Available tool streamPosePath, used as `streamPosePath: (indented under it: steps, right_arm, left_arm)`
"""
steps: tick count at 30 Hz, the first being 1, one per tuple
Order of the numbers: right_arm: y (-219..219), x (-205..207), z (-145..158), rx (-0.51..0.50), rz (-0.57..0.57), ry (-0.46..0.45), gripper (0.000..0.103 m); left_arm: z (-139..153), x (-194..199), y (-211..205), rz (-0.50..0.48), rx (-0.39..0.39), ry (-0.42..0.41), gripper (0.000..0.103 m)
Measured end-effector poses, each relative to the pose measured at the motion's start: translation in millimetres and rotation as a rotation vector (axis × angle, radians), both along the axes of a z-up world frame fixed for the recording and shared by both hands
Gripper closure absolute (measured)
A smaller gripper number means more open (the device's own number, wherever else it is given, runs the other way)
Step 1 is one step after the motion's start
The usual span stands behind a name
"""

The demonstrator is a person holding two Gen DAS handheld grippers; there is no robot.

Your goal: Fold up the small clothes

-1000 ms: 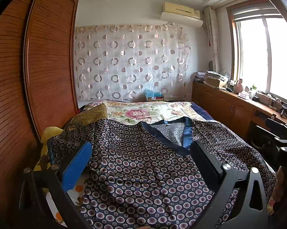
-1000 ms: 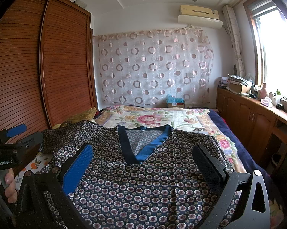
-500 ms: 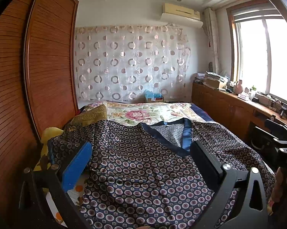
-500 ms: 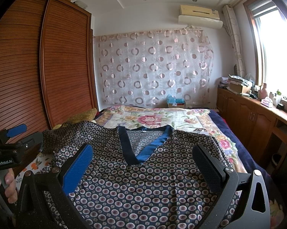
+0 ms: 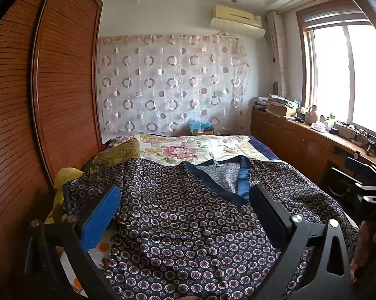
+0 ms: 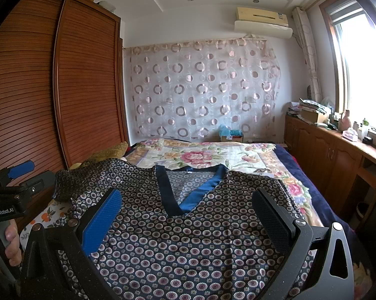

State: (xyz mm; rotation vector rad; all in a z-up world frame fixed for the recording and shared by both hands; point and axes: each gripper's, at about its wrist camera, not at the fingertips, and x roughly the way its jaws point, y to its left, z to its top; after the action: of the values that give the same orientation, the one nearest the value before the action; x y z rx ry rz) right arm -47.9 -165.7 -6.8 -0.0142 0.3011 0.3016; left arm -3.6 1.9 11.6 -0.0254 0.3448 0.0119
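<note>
A dark navy top (image 5: 188, 212) with a small circle print and a blue V-neck band (image 5: 243, 180) lies spread flat on the bed, front up, neck toward the far wall. It also shows in the right wrist view (image 6: 188, 237), with its V-neck (image 6: 188, 195) centred. My left gripper (image 5: 185, 200) is open and empty above the top's left half. My right gripper (image 6: 188, 205) is open and empty above the top's lower middle. The left gripper also shows at the left edge of the right wrist view (image 6: 10, 195), held in a hand.
The bed carries a floral quilt (image 5: 188, 150) and a navy sheet (image 6: 313, 190). A wooden wardrobe (image 5: 50, 100) runs along the left. A wooden cabinet (image 5: 300, 145) with clutter stands under the window at right. A gold pillow (image 5: 120, 152) lies at the top's left shoulder.
</note>
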Motion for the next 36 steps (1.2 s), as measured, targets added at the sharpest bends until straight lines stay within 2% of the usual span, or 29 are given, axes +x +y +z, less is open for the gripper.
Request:
streamPosePath:
  steps: [9,15,36]
  right_arm:
    - [1,0,-2,-0.002,0.006,0.002,0.000]
    - [8,8,-9,-0.018,0.038,0.031,0.000]
    - [27,66,-10,-0.102,0.182,0.150,0.000]
  left_arm:
    - [0,0,-1,0.001,0.001,0.000,0.000]
    - [-9,3,7,0.006,0.006,0.031,0.000]
    - [-63,35,94,0.122,0.036,0.193,0.000]
